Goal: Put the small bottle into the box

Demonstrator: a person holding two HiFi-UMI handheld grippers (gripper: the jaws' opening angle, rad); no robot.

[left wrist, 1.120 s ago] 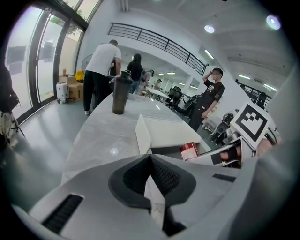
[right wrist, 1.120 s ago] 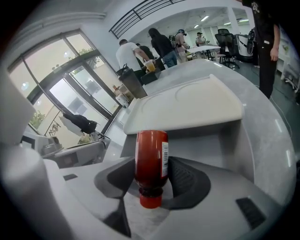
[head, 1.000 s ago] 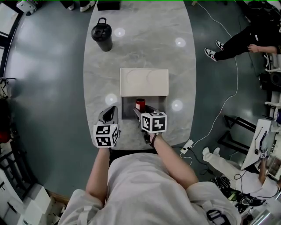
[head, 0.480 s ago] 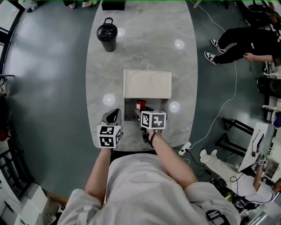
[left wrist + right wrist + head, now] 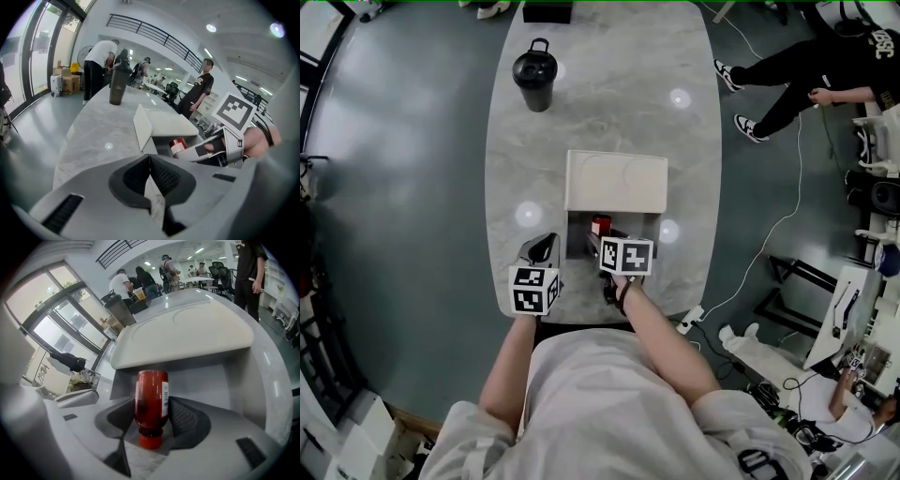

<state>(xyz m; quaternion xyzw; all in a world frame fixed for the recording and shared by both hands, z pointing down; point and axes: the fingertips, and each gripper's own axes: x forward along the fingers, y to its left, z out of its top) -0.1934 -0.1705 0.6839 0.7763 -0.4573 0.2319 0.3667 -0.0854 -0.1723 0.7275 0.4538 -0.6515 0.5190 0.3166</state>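
Observation:
The small red bottle [image 5: 151, 404] lies between my right gripper's [image 5: 151, 414] pads, red cap toward the camera, and both pads press on it. In the head view the bottle [image 5: 600, 225] sits inside the open front of the white box [image 5: 616, 180], under its raised lid [image 5: 187, 333]. The right gripper [image 5: 604, 242] reaches into that opening. To its left, my left gripper [image 5: 541, 247] rests over the table, jaws shut with nothing between them [image 5: 150, 173]. From the left gripper view the bottle [image 5: 178, 144] and the box [image 5: 164, 123] show to the right.
A black lidded tumbler [image 5: 534, 80] stands at the far left of the grey marble table [image 5: 600, 112]. The table's near edge runs just behind both grippers. A seated person's legs [image 5: 769, 94] and a cable [image 5: 787, 216] are on the floor to the right.
The head view has drifted slightly. Both grippers and the bottle keep their places at the box's opening. The person at the right has shifted their legs.

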